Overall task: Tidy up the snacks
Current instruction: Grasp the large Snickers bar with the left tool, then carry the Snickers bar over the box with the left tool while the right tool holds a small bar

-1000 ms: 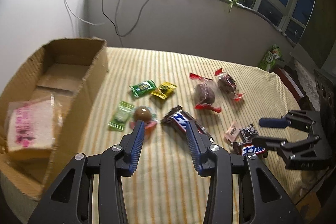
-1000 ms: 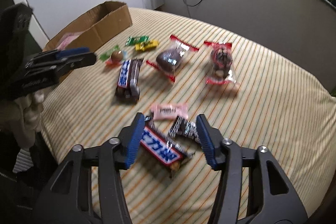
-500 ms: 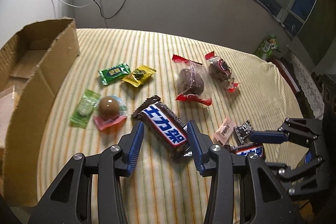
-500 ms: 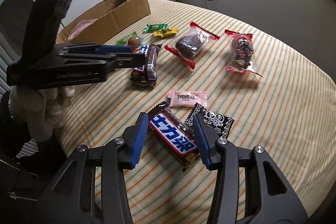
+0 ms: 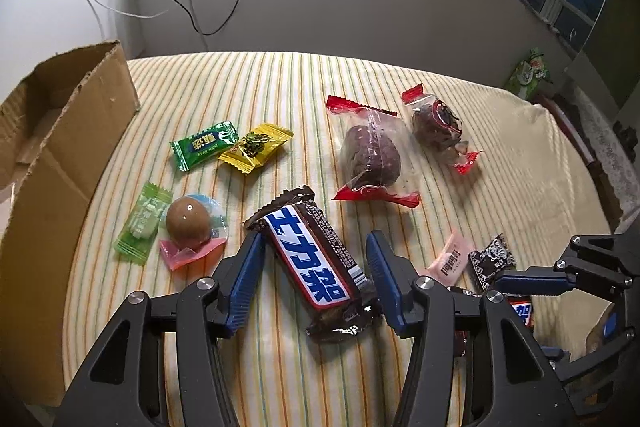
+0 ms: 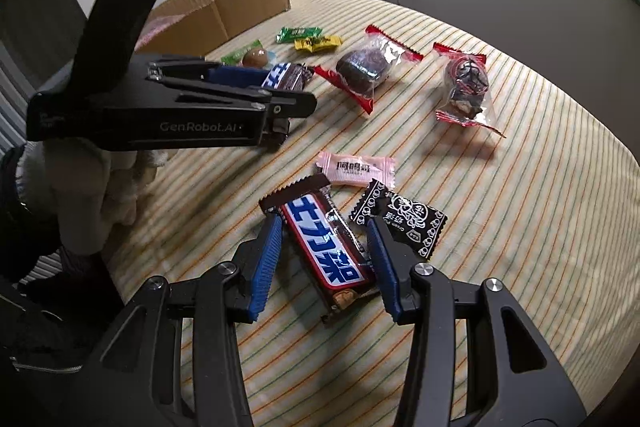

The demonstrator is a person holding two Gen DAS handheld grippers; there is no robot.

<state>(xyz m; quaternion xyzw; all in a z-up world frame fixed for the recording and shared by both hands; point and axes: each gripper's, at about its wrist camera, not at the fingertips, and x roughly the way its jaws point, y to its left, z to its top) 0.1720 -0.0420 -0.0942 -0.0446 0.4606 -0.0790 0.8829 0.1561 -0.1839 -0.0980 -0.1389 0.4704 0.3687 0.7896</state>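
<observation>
Snacks lie scattered on a striped tablecloth. My left gripper [image 5: 314, 243] straddles a brown chocolate bar [image 5: 312, 259] with white letters on blue; its jaws are opening and the pads stand clear of the wrapper. The right gripper [image 6: 323, 227] hangs over a second chocolate bar [image 6: 326, 247] of the same kind, a finger on each side with small gaps, so it is open. From the right wrist, the left gripper [image 6: 280, 99] appears side-on over the first bar [image 6: 286, 77]. The right gripper [image 5: 520, 283] shows at the lower right of the left wrist view.
An open cardboard box [image 5: 60, 147] stands at the table's left edge. Green [image 5: 202, 145], yellow [image 5: 256, 147] and pale green [image 5: 144, 223] candies, a brown jelly ball [image 5: 188, 225], two red-ended wrapped cakes [image 5: 370, 155], a pink candy [image 6: 356, 167] and a black candy [image 6: 404, 219] lie around. A gloved hand [image 6: 108, 195] holds the left tool.
My left gripper moved right and down from the box side until its fingers straddle the first bar, and its jaws widened. The right gripper closed in over the second bar.
</observation>
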